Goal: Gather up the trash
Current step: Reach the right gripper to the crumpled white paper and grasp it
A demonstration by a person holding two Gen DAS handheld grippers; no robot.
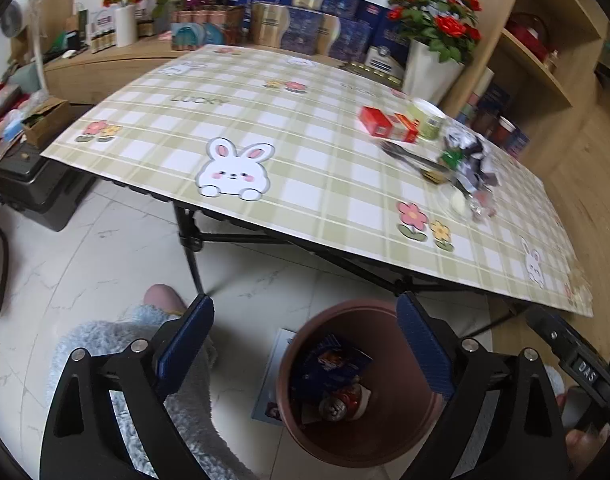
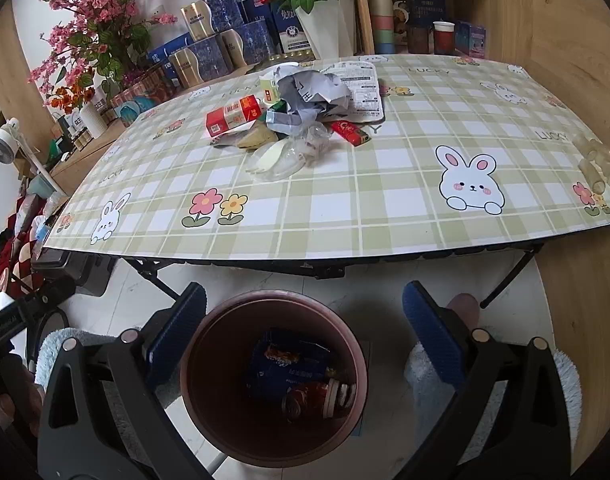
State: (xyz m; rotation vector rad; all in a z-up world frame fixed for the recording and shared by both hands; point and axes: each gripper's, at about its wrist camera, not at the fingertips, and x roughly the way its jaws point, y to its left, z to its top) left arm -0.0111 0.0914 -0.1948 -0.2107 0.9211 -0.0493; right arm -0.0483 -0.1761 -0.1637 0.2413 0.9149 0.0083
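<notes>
A brown trash bin (image 1: 297, 432) (image 2: 209, 432) stands on the floor below the table's front edge, holding a blue wrapper (image 2: 289, 364) and a crushed red can (image 2: 317, 398). A trash pile lies on the checked table (image 2: 385, 184): red box (image 2: 233, 116), crumpled paper (image 2: 313, 92), clear plastic wrapper (image 2: 289, 152), small red packet (image 2: 351, 132), green cup (image 1: 427, 118). My left gripper (image 1: 305, 336) is open and empty above the bin. My right gripper (image 2: 305, 328) is open and empty, also above the bin.
Flower pots (image 2: 321, 16), blue and gold boxes (image 2: 225, 40) and wooden shelves (image 1: 545, 52) stand behind the table. Black folding legs (image 1: 193, 240) hold it up. A black case (image 1: 29, 188) sits on the floor to the left. A leaflet (image 1: 271, 376) lies beside the bin.
</notes>
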